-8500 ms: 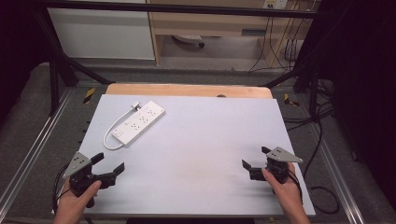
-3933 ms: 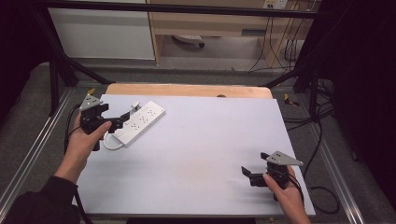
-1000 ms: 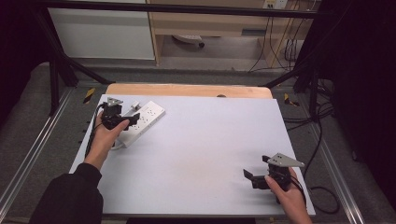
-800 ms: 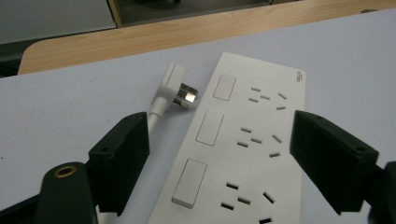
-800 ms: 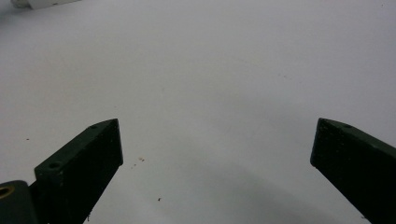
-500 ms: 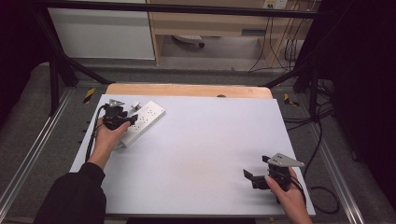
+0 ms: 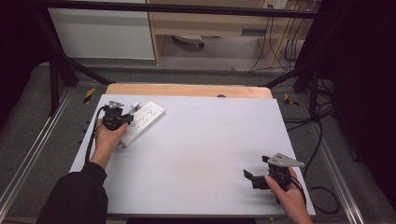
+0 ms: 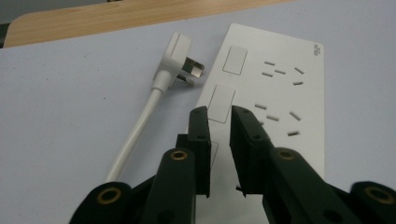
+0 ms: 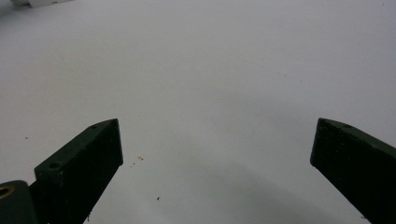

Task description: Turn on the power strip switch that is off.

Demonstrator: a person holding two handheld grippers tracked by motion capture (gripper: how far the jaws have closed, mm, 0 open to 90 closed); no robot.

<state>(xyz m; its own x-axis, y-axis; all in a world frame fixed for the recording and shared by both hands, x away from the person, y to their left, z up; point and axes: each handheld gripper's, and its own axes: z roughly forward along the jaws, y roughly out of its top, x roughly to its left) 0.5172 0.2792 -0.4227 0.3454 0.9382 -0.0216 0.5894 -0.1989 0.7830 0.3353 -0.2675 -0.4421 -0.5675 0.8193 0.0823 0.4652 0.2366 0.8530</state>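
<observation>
The power strip (image 7: 142, 122) is lying at the upper left of the worktop (image 7: 201, 154), plug (image 8: 180, 56) loose beside it; the left gripper (image 8: 219, 140) is hovering over it, fingers nearly together, gripping nothing; the right gripper (image 7: 256, 179) is idling lower right, fingers spread; handling is apparently just starting

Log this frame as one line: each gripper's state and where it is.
left gripper: nearly shut, empty, over power strip switches | plug: loose beside strip | right gripper: open, empty, over bare table
</observation>
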